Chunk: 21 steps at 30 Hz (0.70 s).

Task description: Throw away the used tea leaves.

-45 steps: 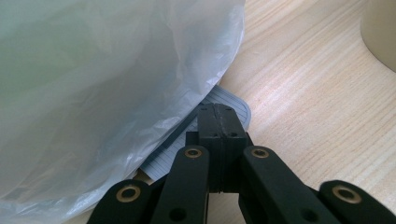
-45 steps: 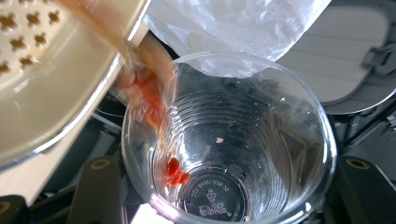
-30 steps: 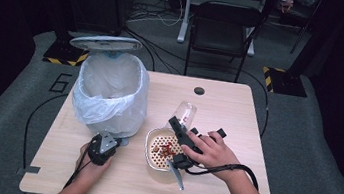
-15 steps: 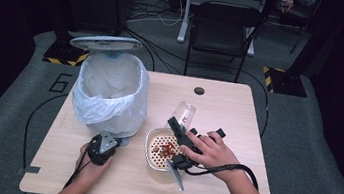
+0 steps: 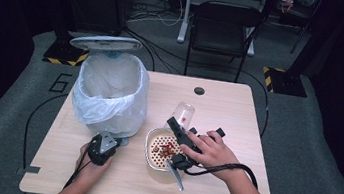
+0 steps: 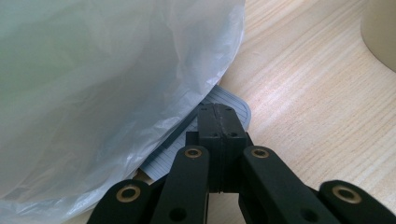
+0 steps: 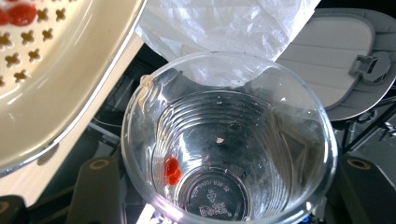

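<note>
Right hand-held gripper is gripping a clear cup, tilting it beside a perforated bowl holding red bits. Left hand-held gripper is resting closed, empty, beside a lined bin on the bench.

A light wooden table stood on grey carpet; a black chair sat beyond its far edge; cables trailed across the far floor; yellow-and-black striped blocks lay left and right; the surroundings were dark.
</note>
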Each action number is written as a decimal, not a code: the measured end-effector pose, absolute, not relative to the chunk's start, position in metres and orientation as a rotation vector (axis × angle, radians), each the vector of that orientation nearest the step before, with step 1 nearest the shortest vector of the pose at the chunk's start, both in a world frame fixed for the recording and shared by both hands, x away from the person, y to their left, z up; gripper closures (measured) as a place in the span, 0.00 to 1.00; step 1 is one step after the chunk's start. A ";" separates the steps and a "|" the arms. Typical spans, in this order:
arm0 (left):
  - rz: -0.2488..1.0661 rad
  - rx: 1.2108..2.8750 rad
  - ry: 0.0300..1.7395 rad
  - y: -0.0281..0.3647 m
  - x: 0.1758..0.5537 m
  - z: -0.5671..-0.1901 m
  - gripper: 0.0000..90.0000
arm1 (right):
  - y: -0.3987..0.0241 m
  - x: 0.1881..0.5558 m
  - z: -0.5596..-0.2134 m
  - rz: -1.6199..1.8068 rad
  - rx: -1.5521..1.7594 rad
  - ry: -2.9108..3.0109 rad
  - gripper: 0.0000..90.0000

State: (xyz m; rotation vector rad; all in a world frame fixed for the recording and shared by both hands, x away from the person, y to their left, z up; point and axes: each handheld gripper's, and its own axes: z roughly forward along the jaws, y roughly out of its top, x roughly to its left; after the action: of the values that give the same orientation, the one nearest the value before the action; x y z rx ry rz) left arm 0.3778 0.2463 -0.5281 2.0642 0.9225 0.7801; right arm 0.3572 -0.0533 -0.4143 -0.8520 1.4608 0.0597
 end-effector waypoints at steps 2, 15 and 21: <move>0.794 2.068 0.914 0.247 0.378 -0.528 1.00 | -0.052 0.357 -0.409 0.093 -0.840 1.482 0.41; 0.802 2.088 0.903 0.248 0.378 -0.527 1.00 | -0.051 0.368 -0.376 0.334 -0.665 1.768 0.42; 0.774 2.079 0.916 0.247 0.378 -0.527 1.00 | -0.051 0.377 -0.363 0.453 -0.558 1.957 0.42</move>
State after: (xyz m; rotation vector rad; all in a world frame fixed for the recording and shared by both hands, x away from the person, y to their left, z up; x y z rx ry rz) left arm 0.3779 0.2471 -0.5273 2.0787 0.9164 0.7737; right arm 0.3772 -0.0515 -0.3630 -0.5582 1.9566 0.4528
